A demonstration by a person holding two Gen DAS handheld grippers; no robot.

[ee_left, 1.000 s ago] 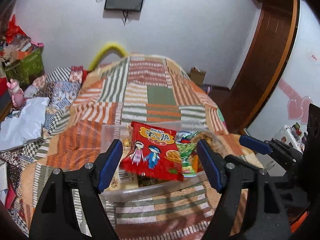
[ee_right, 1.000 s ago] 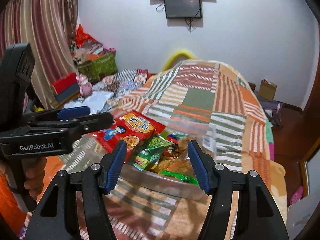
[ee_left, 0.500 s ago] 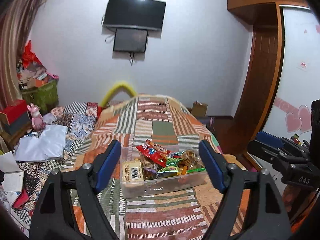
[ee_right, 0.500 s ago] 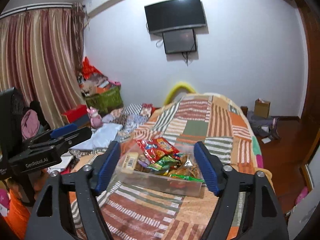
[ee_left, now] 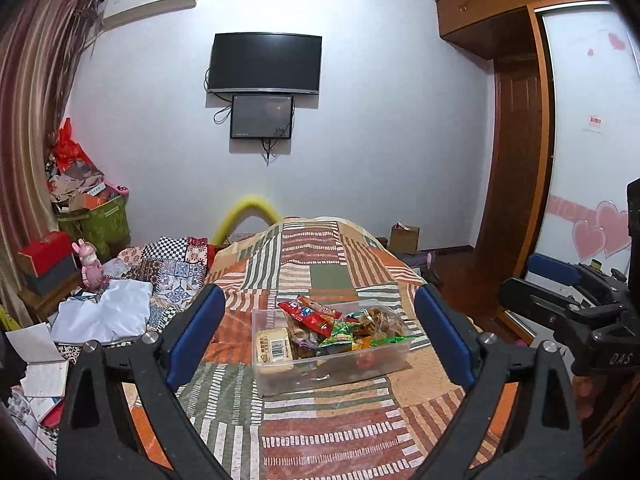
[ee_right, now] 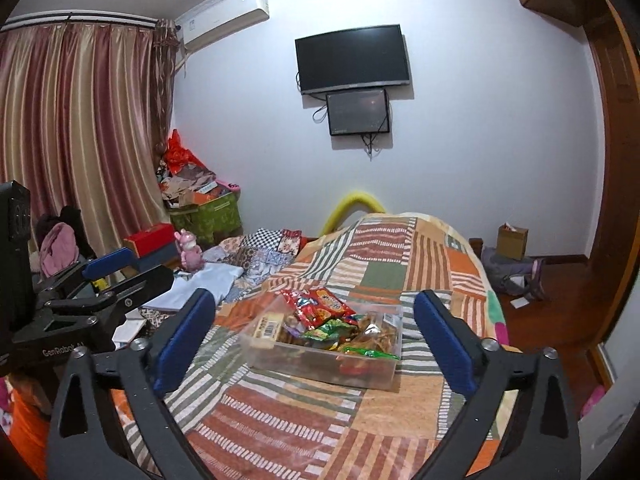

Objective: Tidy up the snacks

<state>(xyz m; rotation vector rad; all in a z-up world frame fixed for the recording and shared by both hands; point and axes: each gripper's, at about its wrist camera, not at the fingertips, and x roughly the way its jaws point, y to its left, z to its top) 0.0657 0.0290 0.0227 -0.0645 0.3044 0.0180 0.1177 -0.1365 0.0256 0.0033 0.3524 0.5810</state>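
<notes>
Left wrist view puts the left gripper (ee_left: pixel 316 334) nearest, its jaws spread wide and empty, the blue pads framing the scene from either side. Just past them a clear plastic bin (ee_left: pixel 332 376) sits on the patchwork bedspread (ee_left: pixel 312 256), near the bed's near edge and roughly midway between its side edges. Snacks fill the bin: a pale bar with a barcode label (ee_left: pixel 273 349) leans at its left end, a red snack packet (ee_left: pixel 310 312) lies on top of the heap, a green packet (ee_left: pixel 340 330) sits beside it, and a bag of brown fried pieces (ee_left: pixel 380 320) occupies the right part. To the right, off the bed's edge, the right gripper (ee_left: pixel 554 280) hangs in the air; in its own view this right gripper (ee_right: pixel 312 338) also shows jaws wide apart with nothing between them, the bin (ee_right: pixel 320 368) lying ahead of them. Farther back, the bedspread runs to the bed's far edge, where a yellow foam arch (ee_left: pixel 250 210) rises. On the wall behind hangs a black television (ee_left: pixel 266 62) with a smaller screen (ee_left: pixel 262 116) below it.
</notes>
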